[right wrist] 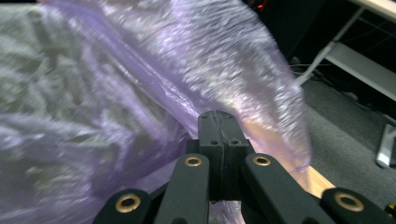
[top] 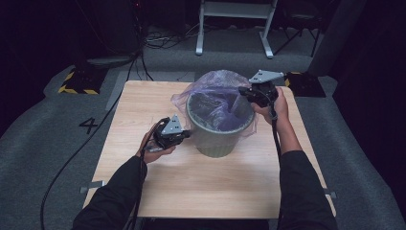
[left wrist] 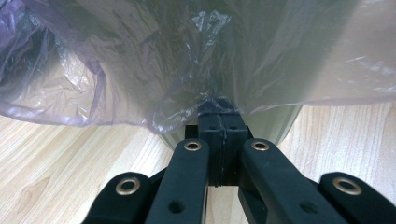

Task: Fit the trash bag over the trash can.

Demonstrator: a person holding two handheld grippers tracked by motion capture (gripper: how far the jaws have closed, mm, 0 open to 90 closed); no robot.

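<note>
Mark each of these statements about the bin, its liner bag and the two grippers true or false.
1. The bin stands upright on the wooden table. True.
2. The purple bag lies flat on the table beside the bin. False: it lines the bin and drapes over its rim.
3. The left gripper has its jaws closed at the bag's lower edge. True.
4. The right gripper rests on the table, jaws wide apart. False: it is held up at the bin's rim, jaws together against the bag.
</note>
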